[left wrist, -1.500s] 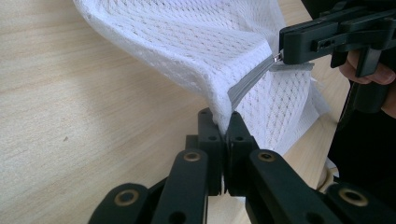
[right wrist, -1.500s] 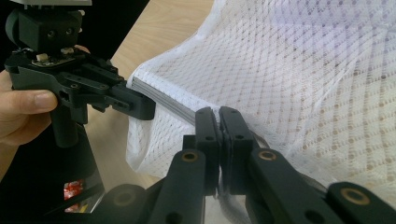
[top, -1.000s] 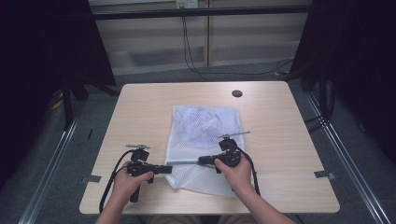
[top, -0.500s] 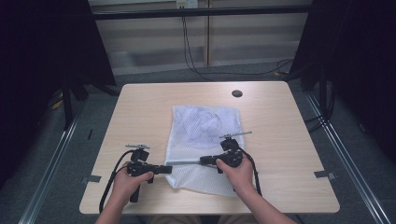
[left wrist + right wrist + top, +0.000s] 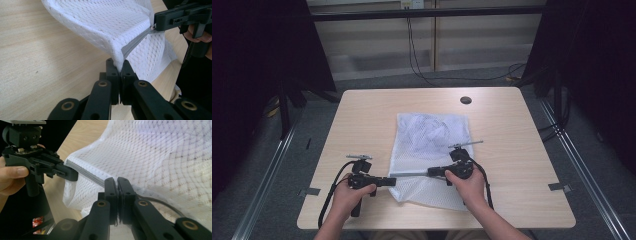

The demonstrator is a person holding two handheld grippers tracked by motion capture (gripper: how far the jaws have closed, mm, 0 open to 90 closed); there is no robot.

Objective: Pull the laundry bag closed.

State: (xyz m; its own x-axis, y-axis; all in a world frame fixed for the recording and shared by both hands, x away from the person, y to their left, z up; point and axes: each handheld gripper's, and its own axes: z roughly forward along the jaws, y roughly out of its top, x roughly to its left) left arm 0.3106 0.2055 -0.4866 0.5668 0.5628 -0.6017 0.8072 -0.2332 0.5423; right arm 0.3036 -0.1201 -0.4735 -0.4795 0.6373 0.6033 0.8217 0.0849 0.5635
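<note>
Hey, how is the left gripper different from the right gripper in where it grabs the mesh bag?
The left gripper pinches the mesh bag at its left edge, at the end of the grey zipper; the right gripper clamps farther along that zipper, over the bag's middle. The left gripper sits above bare table beside the bag, while the right gripper lies over the mesh. Both are shut on the bag and point at each other.

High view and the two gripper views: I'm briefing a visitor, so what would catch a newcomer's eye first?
A white mesh bag lies in the middle of the wooden table. Near its front end, the left tongs and right tongs face each other, each shut on the bag's grey zipper, which is stretched taut between them. Something bulky sits inside the bag's far half.
</note>
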